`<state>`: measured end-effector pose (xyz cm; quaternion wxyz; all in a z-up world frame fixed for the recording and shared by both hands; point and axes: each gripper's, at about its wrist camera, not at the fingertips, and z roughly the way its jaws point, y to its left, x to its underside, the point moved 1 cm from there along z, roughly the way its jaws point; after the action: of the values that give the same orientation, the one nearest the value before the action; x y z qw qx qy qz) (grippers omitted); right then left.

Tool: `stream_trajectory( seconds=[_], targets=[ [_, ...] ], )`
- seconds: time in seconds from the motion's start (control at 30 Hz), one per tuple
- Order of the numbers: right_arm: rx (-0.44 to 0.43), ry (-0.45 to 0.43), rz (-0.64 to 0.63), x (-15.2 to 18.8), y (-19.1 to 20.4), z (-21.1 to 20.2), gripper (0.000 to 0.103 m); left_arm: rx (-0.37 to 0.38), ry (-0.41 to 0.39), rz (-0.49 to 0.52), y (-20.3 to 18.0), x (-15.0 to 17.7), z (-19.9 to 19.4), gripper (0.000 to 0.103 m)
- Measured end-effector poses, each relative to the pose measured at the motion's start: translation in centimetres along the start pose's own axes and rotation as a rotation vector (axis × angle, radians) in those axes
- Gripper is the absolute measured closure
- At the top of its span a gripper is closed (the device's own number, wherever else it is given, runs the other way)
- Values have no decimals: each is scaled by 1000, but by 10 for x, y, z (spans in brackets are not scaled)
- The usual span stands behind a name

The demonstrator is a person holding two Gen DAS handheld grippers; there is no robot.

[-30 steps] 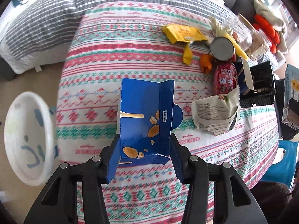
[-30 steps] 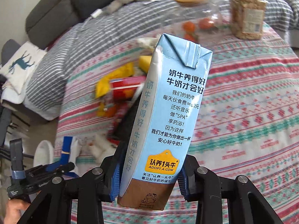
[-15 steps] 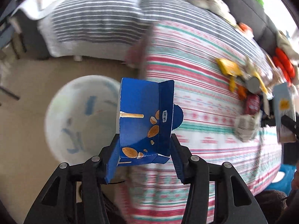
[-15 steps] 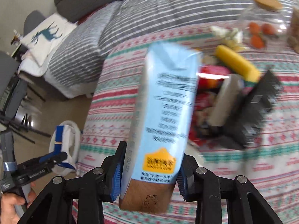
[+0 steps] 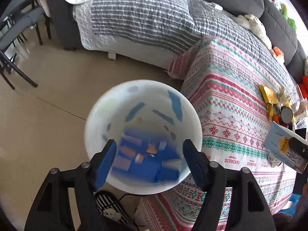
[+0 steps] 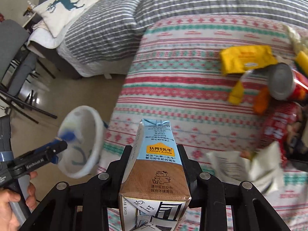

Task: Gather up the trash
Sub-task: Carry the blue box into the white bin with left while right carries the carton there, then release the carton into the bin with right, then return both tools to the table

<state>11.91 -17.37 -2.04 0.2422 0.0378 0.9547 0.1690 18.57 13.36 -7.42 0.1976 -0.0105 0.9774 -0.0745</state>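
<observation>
My left gripper is open and empty, right above a white trash bin on the floor. A blue snack box lies blurred inside the bin. My right gripper is shut on a light-blue milk carton, held over the patterned tablecloth and tilted forward. The carton also shows in the left wrist view. The bin and my left gripper show at the left of the right wrist view. More trash lies on the table: a yellow wrapper, a red can, a white bag.
A sofa with a grey striped quilt runs behind the table. Dark chair legs stand at the left on the beige floor. A black striped device with a cable sits on the floor below the bin.
My left gripper swung left from the table to over the bin, opened and dropped the blue box into it. My right gripper moved left toward the bin and tipped the carton forward.
</observation>
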Motion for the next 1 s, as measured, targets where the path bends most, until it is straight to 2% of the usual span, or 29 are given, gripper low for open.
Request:
stream_trajectory(
  seconds=[0.03, 0.1, 0.23, 0.4, 0.57, 0.7, 0.77, 0.8, 0.83, 1.0],
  targets=[
    [-12, 0, -3, -1, 6, 4, 64, -3, -11, -8, 4, 1, -2, 15],
    [-34, 4, -4, -1, 15, 10, 64, -23, -28, -39, 14, 4, -9, 11],
    [-82, 26, -15, -2, 40, 32, 64, -77, -31, -57, 30, 14, -22, 11],
    [-153, 58, -36, -1, 77, 65, 64, -187, -28, -34, 52, 33, -36, 11],
    [-226, 80, -44, 1, 105, 93, 64, -178, -16, -53, 69, 46, -42, 10],
    [-245, 94, -65, 3, 120, 111, 62, -177, -9, -56, 74, 51, -43, 10],
    [-228, 100, -68, 5, 123, 115, 46, -184, -2, -49, 74, 53, -42, 10],
    [-217, 97, -71, 5, 124, 114, 35, -185, 1, -48, 73, 53, -42, 10],
    [-201, 87, -78, 6, 123, 110, 31, -181, 4, -45, 71, 53, -42, 10],
    [-120, 46, -123, 8, 109, 83, 24, -167, 1, -16, 53, 51, -43, 10]
  ],
)
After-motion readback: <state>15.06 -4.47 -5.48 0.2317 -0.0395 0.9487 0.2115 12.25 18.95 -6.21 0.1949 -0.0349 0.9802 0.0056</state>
